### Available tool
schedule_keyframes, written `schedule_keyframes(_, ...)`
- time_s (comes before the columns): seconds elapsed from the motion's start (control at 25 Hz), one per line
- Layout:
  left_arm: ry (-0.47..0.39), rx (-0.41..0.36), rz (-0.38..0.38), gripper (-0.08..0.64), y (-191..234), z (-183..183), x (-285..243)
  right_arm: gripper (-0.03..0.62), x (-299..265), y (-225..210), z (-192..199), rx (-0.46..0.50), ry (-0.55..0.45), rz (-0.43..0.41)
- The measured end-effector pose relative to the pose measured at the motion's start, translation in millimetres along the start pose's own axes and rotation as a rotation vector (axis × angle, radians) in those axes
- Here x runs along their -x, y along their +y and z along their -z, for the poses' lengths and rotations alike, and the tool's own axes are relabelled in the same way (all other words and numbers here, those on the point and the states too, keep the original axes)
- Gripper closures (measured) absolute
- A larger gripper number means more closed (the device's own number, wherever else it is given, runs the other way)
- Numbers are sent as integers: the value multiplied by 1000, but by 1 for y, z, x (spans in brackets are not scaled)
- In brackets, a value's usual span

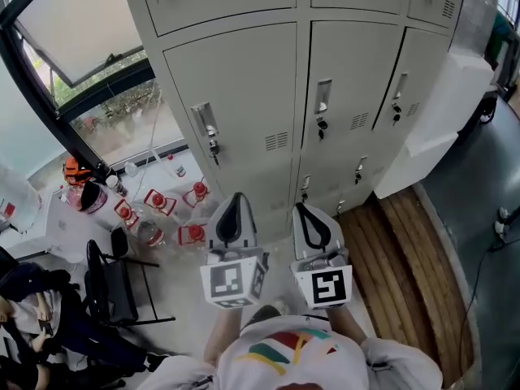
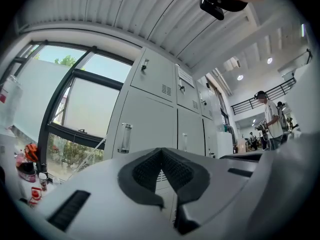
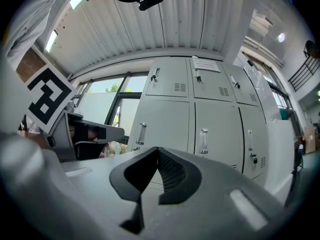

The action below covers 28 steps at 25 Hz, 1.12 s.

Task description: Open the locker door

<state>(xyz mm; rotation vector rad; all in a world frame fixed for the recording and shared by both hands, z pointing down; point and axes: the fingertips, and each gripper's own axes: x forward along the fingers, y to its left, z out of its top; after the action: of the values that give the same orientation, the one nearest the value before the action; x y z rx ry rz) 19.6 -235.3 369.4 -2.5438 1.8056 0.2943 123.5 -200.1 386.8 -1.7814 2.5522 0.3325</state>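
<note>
While both grippers are held side by side and low before the bank of grey lockers [image 1: 349, 10], nothing is touched by either of them. The left gripper [image 1: 236, 199] is clenched: in the left gripper view its dark ribbed pads [image 2: 146, 171] are pressed together at the tips, and nothing is gripped between them. The right gripper [image 1: 305, 210] is likewise clenched and empty, its pads [image 3: 172, 171] being met at the tips in the right gripper view. A marker cube [image 1: 234, 279] is carried on the left gripper and another [image 1: 325, 286] on the right.

The locker door [image 1: 244, 96] just ahead of the left gripper, in the left column of the bank, is shut and well apart from the jaws. An upright handle [image 1: 208, 128] is fixed near its left edge, and a small vent is set at its lower right. The neighbouring doors to the right are shut as well, and which door is meant by the task cannot be told.

To the left of the lockers a white table [image 1: 73, 226] strewn with red-labelled bottles [image 1: 159, 202] is seen under a large window [image 1: 81, 31], and a black chair [image 1: 114, 287] is placed beside it. A strip of wooden flooring [image 1: 406, 250] is laid to the right.
</note>
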Motion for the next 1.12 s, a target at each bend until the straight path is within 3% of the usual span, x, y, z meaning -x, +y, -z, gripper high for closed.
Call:
schedule_keyframes(0.28,-8,-8,14,545,17,-3,-31,591,-43,-1,8,-23,21,-3)
schedule_keyframes(0.56,2,-12,77,545,30,-11,-55,591,-67,-3,1,-9,20,44)
schedule_keyframes(0.76,-14,-3,109,545,40,-17,-60,591,-78,0,-5,-34,-24,42)
schedule_keyframes(1.12,-55,-18,109,545,53,-40,-66,591,-97,3,-28,20,-96,31)
